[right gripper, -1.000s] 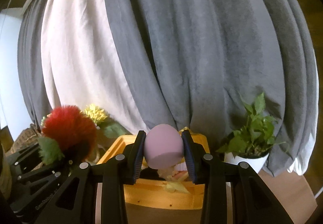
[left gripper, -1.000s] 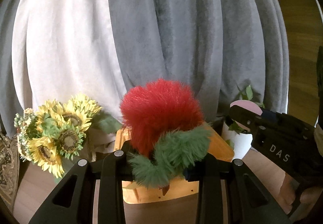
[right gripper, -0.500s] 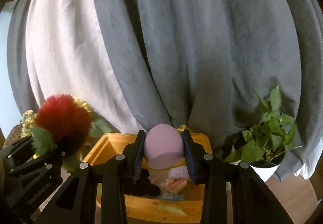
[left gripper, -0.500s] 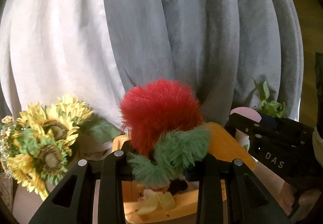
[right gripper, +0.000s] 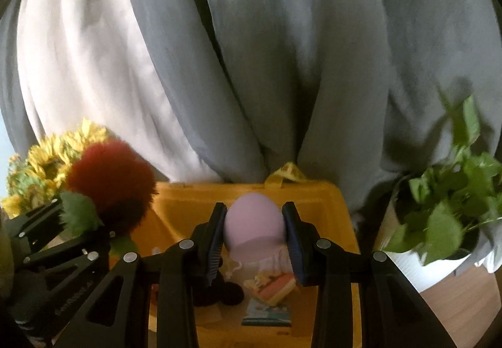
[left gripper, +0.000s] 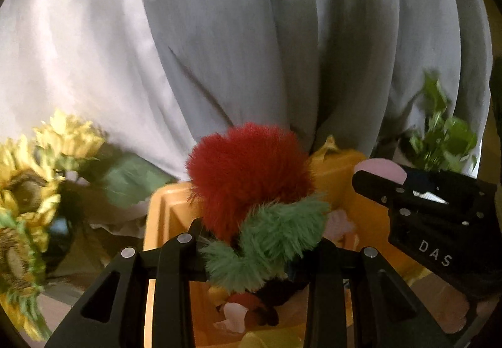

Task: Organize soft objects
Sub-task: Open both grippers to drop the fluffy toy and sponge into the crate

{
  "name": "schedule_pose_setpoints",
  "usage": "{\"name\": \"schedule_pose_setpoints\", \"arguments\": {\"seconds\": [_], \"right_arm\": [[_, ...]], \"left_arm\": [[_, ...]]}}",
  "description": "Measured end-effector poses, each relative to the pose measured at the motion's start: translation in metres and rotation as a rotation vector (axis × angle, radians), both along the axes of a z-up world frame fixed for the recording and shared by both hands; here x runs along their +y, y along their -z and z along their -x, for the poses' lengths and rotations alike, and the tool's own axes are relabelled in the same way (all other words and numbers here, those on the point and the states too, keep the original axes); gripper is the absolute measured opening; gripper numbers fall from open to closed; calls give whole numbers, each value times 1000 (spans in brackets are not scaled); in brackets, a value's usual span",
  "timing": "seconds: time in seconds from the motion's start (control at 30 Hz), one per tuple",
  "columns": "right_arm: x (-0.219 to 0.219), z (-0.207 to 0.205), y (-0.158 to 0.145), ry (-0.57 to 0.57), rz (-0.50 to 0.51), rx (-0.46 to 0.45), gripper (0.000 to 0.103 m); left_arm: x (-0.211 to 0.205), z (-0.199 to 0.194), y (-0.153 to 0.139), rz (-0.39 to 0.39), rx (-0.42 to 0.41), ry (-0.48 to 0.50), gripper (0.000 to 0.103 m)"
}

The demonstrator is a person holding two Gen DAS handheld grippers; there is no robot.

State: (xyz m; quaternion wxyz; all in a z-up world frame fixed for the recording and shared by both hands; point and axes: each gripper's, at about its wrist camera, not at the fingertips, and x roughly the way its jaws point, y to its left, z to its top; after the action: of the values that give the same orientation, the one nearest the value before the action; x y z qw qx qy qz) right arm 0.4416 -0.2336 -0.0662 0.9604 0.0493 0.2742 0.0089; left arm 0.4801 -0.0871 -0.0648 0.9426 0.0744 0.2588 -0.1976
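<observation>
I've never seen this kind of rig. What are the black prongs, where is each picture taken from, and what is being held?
No robot: a person holds a two-finger gripper in each hand, each with a fisheye camera looking along its fingers. The prongs are those fingers. In the left view, the left gripper is shut on a red pompom with green fuzz. In the right view, the right gripper is shut on a lilac egg. Both hover over a yellow bin holding small toys. Sunflowers, a plant and curtains stand behind.
</observation>
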Motion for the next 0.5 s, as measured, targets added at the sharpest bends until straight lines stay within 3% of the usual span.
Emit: {"name": "schedule_pose_setpoints", "arguments": {"seconds": [0.27, 0.33, 0.37, 0.5], "right_arm": [[-1, -16, 20, -4, -10, 74, 40], [-3, -18, 22, -1, -10, 85, 51], [-3, -18, 23, 4, -6, 87, 56], [-5, -19, 26, 18, 9, 93, 56]], "left_arm": [[-11, -16, 22, -68, 50, 7, 40], [-10, -19, 26, -79, 54, -8, 52], [-12, -20, 27, -79, 57, -9, 54], [-12, -17, 26, -79, 64, -27, 71]]}}
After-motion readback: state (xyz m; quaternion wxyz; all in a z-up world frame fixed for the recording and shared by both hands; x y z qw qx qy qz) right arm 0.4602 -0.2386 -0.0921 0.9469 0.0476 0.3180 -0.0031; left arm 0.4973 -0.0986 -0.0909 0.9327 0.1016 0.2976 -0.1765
